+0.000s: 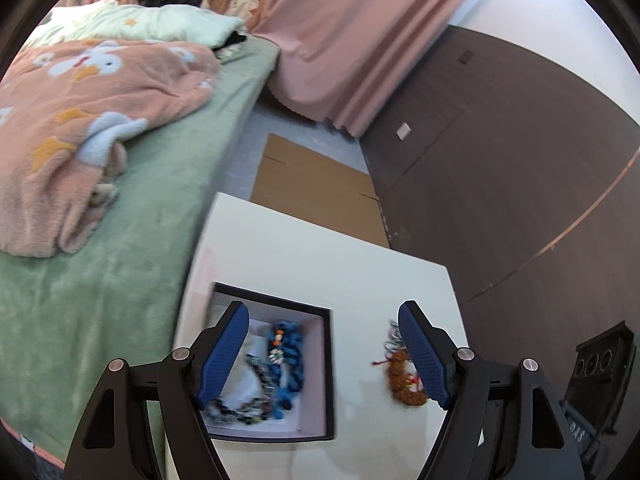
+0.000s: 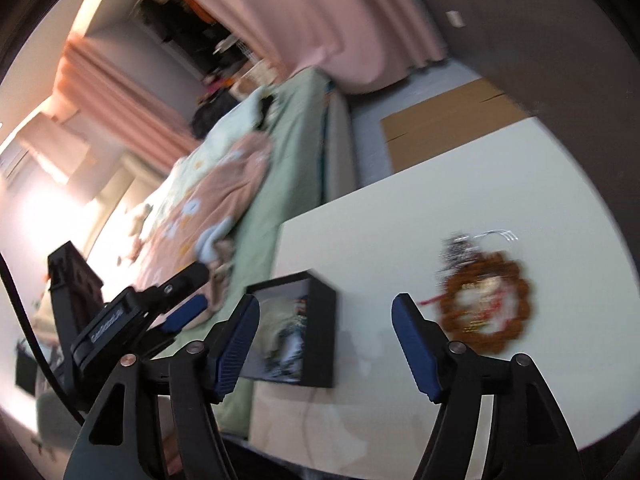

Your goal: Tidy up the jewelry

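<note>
A black-walled jewelry box [image 1: 328, 380] sits on a white table [image 1: 320, 248]. Inside it lie a blue bead necklace [image 1: 294, 360] and a dark beaded chain [image 1: 256, 396]. A brown bead bracelet [image 1: 400, 380] with red thread and a silvery piece lies on the table to the box's right. My left gripper [image 1: 322, 354] is open and empty above the box and the bracelet. In the right wrist view my right gripper [image 2: 324, 344] is open and empty over the table, between the box [image 2: 320, 332] and the bracelet [image 2: 486, 296]. The left gripper [image 2: 176, 300] shows there at the left.
A bed with a green sheet [image 1: 132, 216] and a pink blanket [image 1: 80, 120] runs along the table's left side. Flat cardboard [image 1: 312, 184] lies on the floor beyond the table. A dark wall [image 1: 500, 168] and pink curtains [image 1: 340, 40] stand behind. A dark speaker [image 1: 600, 360] is at the right.
</note>
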### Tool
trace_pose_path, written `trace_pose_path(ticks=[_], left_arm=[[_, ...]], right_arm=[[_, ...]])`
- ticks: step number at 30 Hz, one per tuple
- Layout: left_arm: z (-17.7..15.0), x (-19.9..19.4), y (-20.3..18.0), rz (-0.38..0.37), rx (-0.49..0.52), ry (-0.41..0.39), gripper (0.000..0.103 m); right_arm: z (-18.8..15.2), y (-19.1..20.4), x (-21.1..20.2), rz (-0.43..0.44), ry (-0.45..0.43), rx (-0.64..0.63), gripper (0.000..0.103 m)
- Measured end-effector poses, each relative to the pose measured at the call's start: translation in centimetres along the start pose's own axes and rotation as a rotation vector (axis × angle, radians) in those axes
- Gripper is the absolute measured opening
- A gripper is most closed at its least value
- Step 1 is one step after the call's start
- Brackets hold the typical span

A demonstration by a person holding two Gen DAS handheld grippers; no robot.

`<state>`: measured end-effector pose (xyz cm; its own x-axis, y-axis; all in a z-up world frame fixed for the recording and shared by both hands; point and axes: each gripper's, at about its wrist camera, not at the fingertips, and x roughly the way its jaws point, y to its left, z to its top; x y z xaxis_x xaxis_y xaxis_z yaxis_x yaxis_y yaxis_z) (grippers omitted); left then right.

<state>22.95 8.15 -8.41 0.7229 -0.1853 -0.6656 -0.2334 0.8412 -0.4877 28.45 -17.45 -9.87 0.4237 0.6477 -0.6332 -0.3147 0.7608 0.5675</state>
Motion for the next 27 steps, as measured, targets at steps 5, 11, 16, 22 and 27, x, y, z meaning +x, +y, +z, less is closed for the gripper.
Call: trace_pose_path(ticks=[5, 11, 16, 22, 27], left_arm=[[-0.9, 1.5, -2.7, -0.029, 0.055, 0.029, 0.078], [-2.3, 3.4, -5.9, -0.05, 0.14, 0.061, 0.078], [-3.6, 5.3, -8.0, -0.052, 0.206, 0.112, 0.063], [-5.3, 7.9, -8.7, -0.042, 0.24, 0.195, 0.054], [-6.3, 9.2, -8.9, -0.031, 0.264, 0.238, 0.053]], right_arm=[[0.6, -3.2, -2.4, -0.052, -0.036, 0.063, 0.069], [0.8, -5.6, -4.0, -0.082, -0.034, 0.108, 0.069], [0.7, -7.4, -4.9, -0.114, -0.034, 0.14, 0.069], [0.9, -9.6, -5.7, -0.145, -0.03, 0.177, 0.069], [1.0, -11.3, -6.0, -0.166, -0.018, 0.208, 0.069]])
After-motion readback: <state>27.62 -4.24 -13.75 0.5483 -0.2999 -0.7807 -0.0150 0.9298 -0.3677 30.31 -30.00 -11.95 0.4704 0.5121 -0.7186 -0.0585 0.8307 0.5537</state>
